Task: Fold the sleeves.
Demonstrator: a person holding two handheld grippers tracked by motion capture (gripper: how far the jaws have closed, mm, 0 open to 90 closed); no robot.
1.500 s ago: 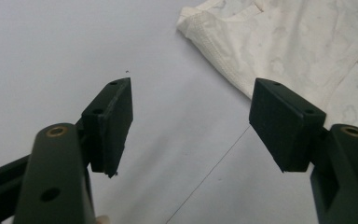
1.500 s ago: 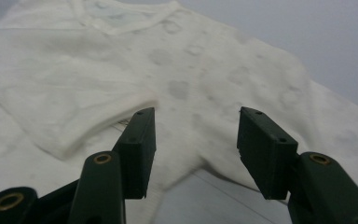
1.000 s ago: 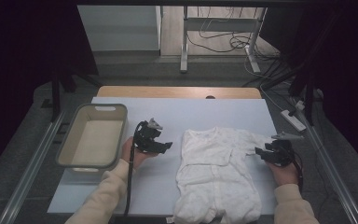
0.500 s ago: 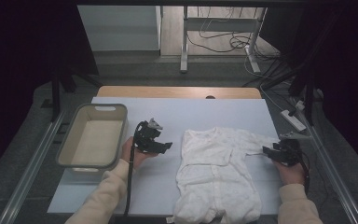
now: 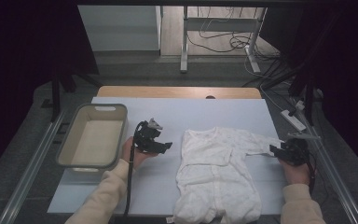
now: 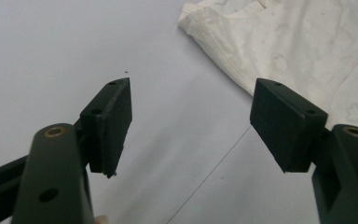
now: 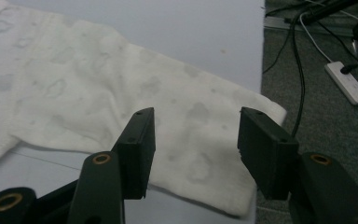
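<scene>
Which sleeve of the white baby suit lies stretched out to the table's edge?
The sleeve on the right gripper's side: it lies stretched toward the table's right edge, its cuff below that gripper's open jaws. The other sleeve stays tucked close to the baby suit's body.

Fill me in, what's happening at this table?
A person holds a gripper in each hand over a white baby romper spread flat on the table. The right gripper sits at the end of the outstretched sleeve, jaws open, with the cuff below them and not pinched. The left gripper hovers beside the garment's other side, open and empty. A beige bin sits empty at the left.
</scene>
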